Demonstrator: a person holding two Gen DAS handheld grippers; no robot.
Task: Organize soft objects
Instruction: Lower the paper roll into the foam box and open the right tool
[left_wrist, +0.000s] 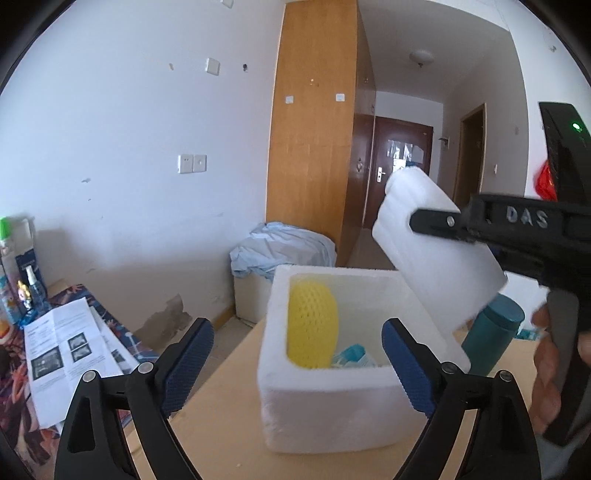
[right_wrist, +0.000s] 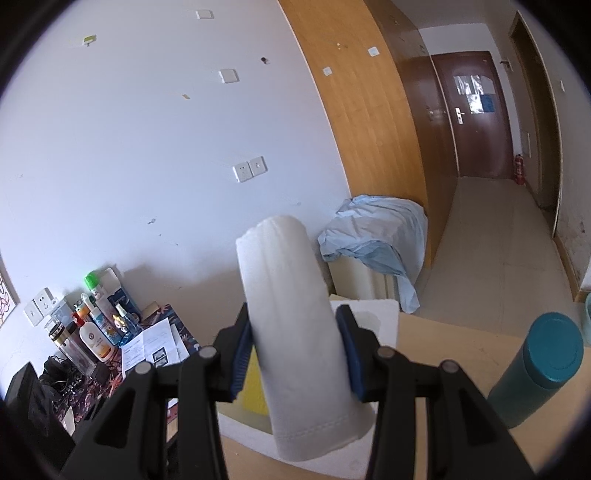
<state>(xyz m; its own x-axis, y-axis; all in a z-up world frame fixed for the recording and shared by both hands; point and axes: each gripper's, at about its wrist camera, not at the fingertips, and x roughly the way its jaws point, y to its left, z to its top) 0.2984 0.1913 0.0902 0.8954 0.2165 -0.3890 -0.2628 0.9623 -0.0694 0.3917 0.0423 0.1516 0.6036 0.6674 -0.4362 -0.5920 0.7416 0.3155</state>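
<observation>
The right tool (right_wrist: 295, 354) pinches a rolled white towel (right_wrist: 295, 332) and holds it above the white foam box (left_wrist: 332, 417) on the tabletop (left_wrist: 229, 369). A yellow knitted piece (left_wrist: 314, 325) already stands inside, at the box's left wall. The left tool (left_wrist: 295, 365) is spread wide and empty, in front of the box. To do it well, the towel should probably come down into the free space beside the yellow piece, and be let go only when it rests on the bottom.

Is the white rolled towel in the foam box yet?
Not yet. The rolled towel is clamped in the right claw, tilted above the foam box.
</observation>
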